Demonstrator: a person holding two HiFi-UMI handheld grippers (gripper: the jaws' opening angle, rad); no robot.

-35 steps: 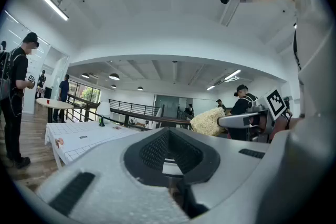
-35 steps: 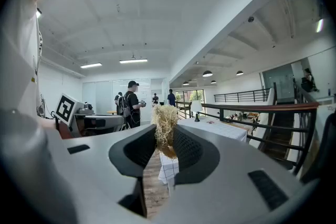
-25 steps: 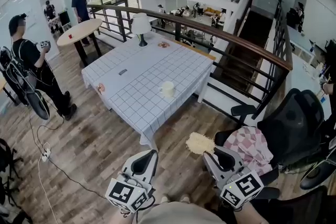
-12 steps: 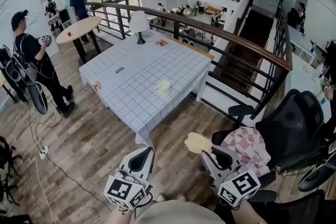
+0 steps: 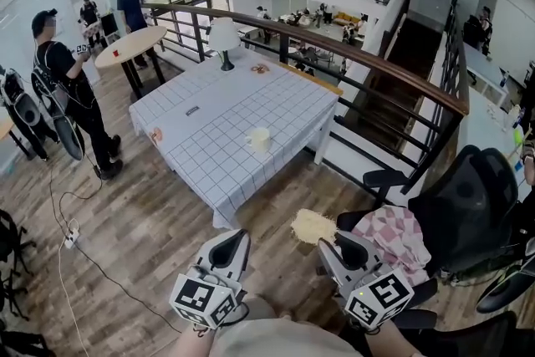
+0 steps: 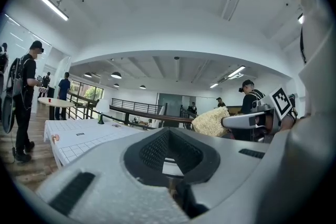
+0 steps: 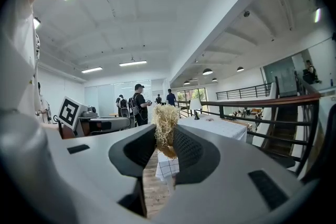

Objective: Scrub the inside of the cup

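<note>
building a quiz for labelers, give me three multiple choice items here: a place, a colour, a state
1. Where is the cup? A on the checked table; B on the floor; C in a claw.
2. What colour is the scrubber? A blue; B straw yellow; C black.
3. The left claw is: A shut, empty; B shut on the cup; C wide open.
1 A, it stands on that table; 2 B, pale fibres show in the right claw; 3 A, its jaws meet with nothing between.
</note>
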